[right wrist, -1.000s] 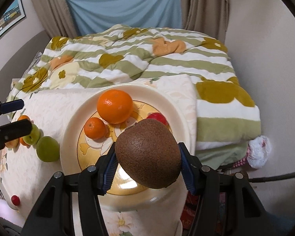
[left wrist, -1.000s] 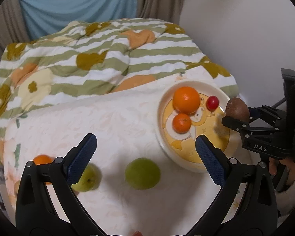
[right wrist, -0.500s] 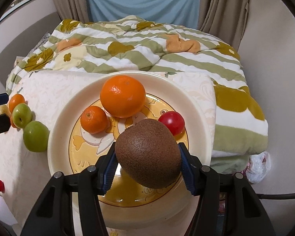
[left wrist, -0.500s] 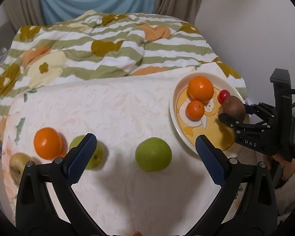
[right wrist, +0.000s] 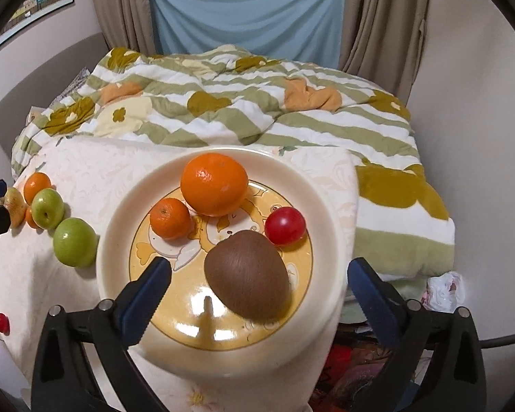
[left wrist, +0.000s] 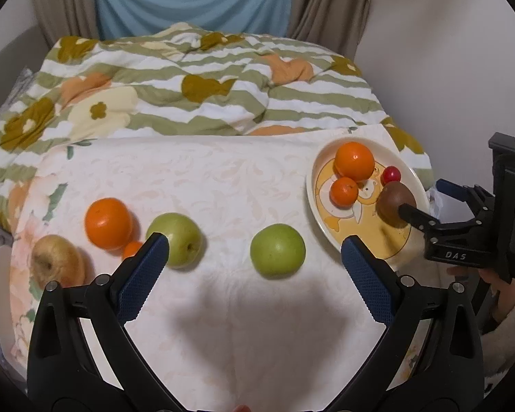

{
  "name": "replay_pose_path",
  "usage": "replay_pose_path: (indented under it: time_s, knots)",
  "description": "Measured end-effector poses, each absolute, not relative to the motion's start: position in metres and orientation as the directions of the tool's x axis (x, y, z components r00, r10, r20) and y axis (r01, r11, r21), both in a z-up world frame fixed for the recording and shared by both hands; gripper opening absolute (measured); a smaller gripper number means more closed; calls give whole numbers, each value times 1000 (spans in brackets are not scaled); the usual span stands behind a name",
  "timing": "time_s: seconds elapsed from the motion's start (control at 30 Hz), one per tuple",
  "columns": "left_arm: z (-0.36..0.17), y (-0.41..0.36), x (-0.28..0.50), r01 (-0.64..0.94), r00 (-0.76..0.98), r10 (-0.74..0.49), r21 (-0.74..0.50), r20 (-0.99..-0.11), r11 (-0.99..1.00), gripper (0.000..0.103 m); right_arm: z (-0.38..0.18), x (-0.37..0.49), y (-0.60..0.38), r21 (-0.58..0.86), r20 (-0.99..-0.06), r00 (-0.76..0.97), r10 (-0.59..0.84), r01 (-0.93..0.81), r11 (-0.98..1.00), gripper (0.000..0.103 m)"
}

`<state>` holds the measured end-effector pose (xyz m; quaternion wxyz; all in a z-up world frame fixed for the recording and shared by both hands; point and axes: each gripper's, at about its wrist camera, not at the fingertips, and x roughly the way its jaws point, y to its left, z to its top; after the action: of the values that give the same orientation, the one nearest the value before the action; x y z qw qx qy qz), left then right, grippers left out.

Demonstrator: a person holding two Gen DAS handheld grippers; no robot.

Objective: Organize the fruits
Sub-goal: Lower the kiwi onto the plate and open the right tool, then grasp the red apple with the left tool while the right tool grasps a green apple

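The kiwi (right wrist: 246,274) is seen lying on the plate (right wrist: 326,206) at frame centre, between the spread, released fingers of the right gripper (right wrist: 259,279). Two oranges (right wrist: 214,188) and a red fruit (right wrist: 285,225) are placed behind it. The left gripper (left wrist: 254,254) is held open near a green apple (left wrist: 277,250).

A brown kiwi (right wrist: 246,274) lies on its side in the cream plate (right wrist: 326,206), beside a red cherry tomato (right wrist: 285,225), a large orange (right wrist: 214,184) and a small tangerine (right wrist: 170,218); on the pale floral cloth to the plate's left sit two green apples (left wrist: 277,250) (left wrist: 175,239), an orange (left wrist: 108,222), a small tangerine (left wrist: 132,249) half hidden, and a yellowish apple (left wrist: 56,263).
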<state>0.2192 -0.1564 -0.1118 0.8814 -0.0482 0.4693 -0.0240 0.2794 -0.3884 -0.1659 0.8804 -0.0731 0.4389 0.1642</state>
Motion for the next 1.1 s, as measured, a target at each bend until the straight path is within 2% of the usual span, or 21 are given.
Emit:
replay_pose_path:
  time_s: [0.4,0.6,0.9,1.1]
  knots:
    - [-57,-131,169,-80,641,-15,-87,-767,993,103,-109,249,-387,-19,-766,603,223,-367,930,102]
    - [-40,-91,146,-137,669,28,-86,-742,987,103,-81,231,-369,34,-747,604,279,-383,923,102]
    - [-36,-15,133,-147,676,26,-100,-737,984,103,-60,208,-313,79,-715,643,274,-315,946,102]
    - [-54,29,138,-102,649,-13,-104,-761,989,103,-68,203,-259,81,-735,625,265,-307,948,102]
